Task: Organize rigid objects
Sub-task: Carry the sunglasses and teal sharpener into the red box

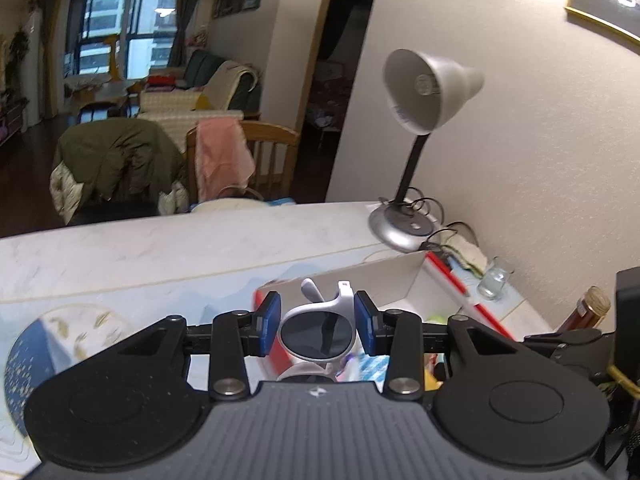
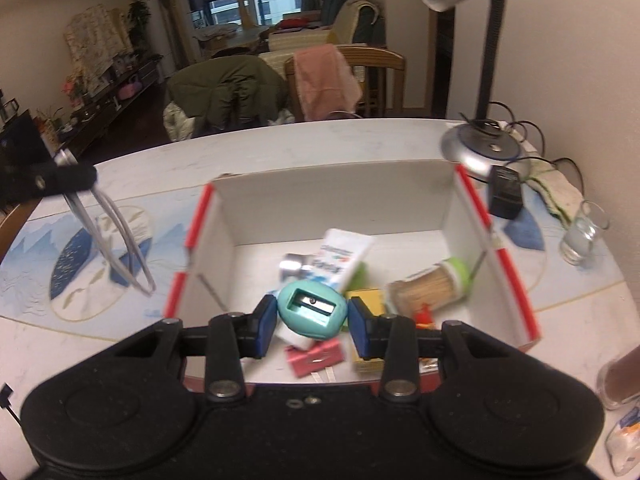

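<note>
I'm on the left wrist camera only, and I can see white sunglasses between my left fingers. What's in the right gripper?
Observer: The right gripper is shut on a teal pencil sharpener.
Operator: Where is it relative to the box?
Observer: It hangs over the near part of the open white box, not yet set down.
Operator: What's inside the box?
Observer: A toothpaste tube and a jar of toothpicks lying on its side, among other small items.
</note>
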`<state>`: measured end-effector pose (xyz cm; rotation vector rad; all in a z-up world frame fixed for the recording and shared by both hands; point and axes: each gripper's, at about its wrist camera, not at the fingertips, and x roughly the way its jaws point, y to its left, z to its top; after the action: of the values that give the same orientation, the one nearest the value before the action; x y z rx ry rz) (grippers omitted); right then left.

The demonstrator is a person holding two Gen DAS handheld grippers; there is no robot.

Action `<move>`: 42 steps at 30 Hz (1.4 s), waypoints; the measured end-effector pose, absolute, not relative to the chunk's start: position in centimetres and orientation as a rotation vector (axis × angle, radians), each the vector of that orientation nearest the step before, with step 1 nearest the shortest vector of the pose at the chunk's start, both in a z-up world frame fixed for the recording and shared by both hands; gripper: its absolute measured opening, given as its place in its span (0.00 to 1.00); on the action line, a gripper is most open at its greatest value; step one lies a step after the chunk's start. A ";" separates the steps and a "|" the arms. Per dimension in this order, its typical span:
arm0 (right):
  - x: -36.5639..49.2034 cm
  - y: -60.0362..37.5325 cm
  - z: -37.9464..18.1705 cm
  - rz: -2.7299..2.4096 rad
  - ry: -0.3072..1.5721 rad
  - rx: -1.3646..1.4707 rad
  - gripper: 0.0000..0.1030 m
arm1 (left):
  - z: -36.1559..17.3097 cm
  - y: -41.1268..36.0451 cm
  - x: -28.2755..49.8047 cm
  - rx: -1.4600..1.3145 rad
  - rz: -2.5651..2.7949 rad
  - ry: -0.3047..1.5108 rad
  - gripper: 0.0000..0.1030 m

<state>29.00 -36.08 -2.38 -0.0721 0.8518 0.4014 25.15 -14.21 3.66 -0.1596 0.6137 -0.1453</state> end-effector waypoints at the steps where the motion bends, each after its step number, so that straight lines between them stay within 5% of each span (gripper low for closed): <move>1: 29.2 -36.6 -2.5 0.397 0.853 -0.073 0.36 | 3.7 -14.8 25.5 -0.153 -0.148 0.613 0.37; 42: 35.1 -39.2 -8.7 0.381 0.980 -0.175 0.37 | -7.1 -21.8 38.4 0.049 -0.060 0.897 0.38</move>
<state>35.07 -39.21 -8.71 -0.1746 0.9796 0.3806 38.36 -21.80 -7.13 0.0488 0.8967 -0.0597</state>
